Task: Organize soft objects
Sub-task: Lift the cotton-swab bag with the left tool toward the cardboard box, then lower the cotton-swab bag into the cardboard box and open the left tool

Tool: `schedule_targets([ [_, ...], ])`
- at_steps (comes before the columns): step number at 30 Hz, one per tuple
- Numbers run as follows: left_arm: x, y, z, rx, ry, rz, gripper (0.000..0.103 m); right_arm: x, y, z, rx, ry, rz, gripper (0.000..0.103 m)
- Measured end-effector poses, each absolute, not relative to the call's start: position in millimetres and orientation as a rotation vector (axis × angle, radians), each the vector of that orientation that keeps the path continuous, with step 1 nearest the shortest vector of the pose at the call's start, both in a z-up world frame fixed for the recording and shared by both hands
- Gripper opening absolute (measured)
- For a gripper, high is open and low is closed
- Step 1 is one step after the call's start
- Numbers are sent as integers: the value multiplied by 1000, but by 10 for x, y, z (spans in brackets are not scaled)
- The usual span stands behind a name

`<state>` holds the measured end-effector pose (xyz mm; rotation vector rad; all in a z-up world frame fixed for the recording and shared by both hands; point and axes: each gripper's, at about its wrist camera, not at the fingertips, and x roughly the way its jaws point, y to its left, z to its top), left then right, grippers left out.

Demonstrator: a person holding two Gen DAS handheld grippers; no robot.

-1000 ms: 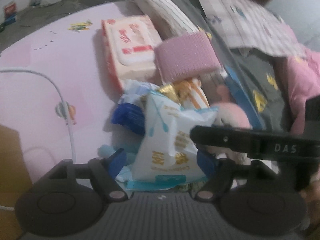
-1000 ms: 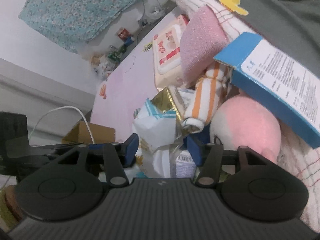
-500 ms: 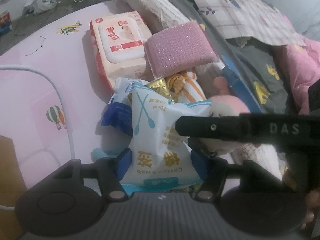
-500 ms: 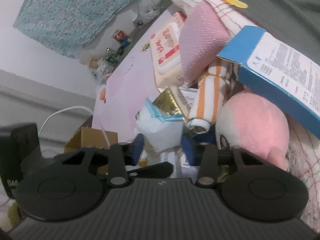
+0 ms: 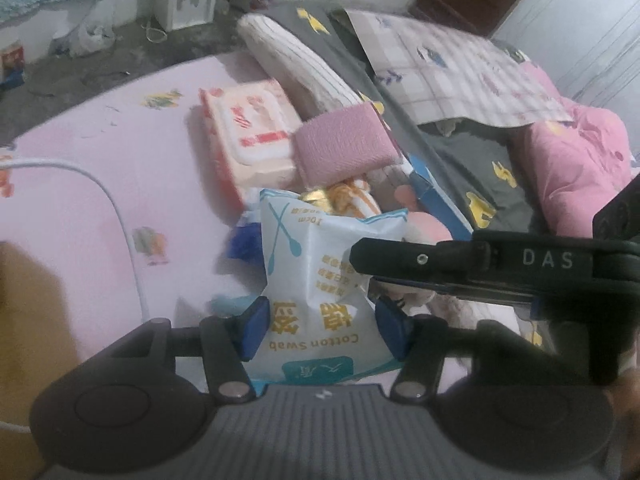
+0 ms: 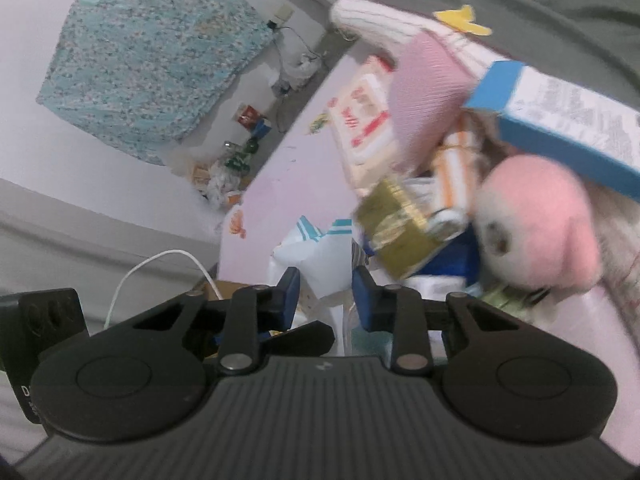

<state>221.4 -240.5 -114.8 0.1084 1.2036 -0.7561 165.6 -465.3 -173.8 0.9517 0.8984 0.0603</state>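
A white and teal cotton swab bag (image 5: 320, 256) hangs above the pile on the pink mat (image 5: 100, 160). My left gripper (image 5: 322, 332) is closing, and its blue pads press the bag's lower sides. My right gripper (image 6: 326, 296) is closing too, with the bag's (image 6: 316, 256) crimped top end pinched between its pads. In the left wrist view the right gripper's black finger (image 5: 460, 264) crosses in front of the bag. Behind lie a pink plush toy (image 6: 540, 224), a pink sponge cloth (image 5: 344, 148) and an orange striped cloth (image 6: 456, 172).
A wet wipes pack (image 5: 248, 140), a gold packet (image 6: 396, 236) and a blue box (image 6: 560, 128) sit in the pile. A striped pillow (image 5: 300, 64) and grey bedding lie beyond. A white cable (image 5: 120, 216) curves over the mat near a cardboard box (image 5: 20, 320).
Both grippers' jaws have narrowed onto the cotton swab bag, and both have risen with it, lifting it away from the pile. The right wrist view has tilted.
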Motion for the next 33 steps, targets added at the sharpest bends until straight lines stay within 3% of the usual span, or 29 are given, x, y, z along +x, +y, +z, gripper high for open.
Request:
schedule_targets([
  [8, 2275, -1169, -679, 97, 1160, -591, 59, 1831, -3560, -1414, 945, 875, 220, 28],
  [14, 2506, -149, -615, 97, 1138, -412, 57, 2279, -2457, -1403, 951, 930, 373, 28],
  [23, 3010, 845, -1106, 77, 1129, -257, 56, 3108, -1100, -1645, 870, 1030, 475, 28],
  [33, 3291, 1003, -1747, 134, 1151, -228, 56, 3503, -610, -2300, 814, 1138, 420, 29],
])
